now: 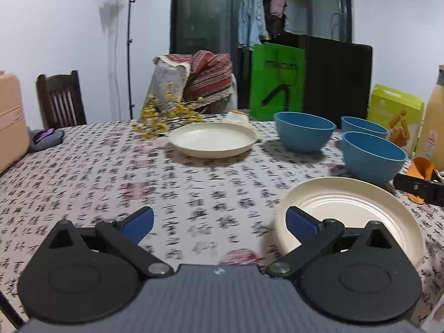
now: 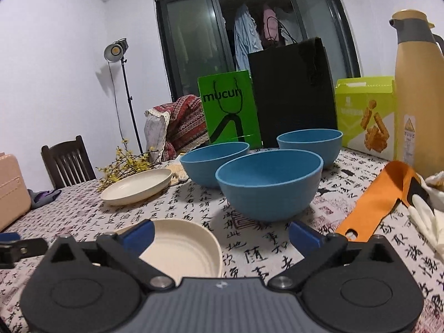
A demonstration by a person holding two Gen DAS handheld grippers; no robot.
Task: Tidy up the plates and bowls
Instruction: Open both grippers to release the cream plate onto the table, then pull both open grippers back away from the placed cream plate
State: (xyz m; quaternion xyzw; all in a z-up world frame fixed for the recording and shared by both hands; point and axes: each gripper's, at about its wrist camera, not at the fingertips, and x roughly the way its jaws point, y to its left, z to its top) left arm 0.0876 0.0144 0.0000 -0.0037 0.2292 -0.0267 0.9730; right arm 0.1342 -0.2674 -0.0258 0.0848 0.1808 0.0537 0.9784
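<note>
Two cream plates and three blue bowls stand on a table with a calligraphy-print cloth. In the left wrist view my left gripper (image 1: 220, 220) is open and holds nothing; the near plate (image 1: 349, 213) lies just right of it, partly behind the right finger. The far plate (image 1: 213, 138) sits further back, with the bowls (image 1: 304, 130) (image 1: 363, 127) (image 1: 373, 155) to the right. In the right wrist view my right gripper (image 2: 221, 234) is open and holds nothing. The near plate (image 2: 184, 249) lies at its left finger, the nearest bowl (image 2: 267, 183) straight ahead, two bowls (image 2: 215, 162) (image 2: 310, 141) behind, the far plate (image 2: 137, 186) to the left.
A green bag (image 2: 229, 108) and black bag (image 2: 294, 91) stand at the table's back, with a snack box (image 2: 366, 113) and tan thermos (image 2: 419, 94) on the right. An orange tool (image 2: 380, 197) and white glove (image 2: 427, 213) lie right; yellow flowers (image 1: 163, 113) and a pink case (image 1: 11, 119) left.
</note>
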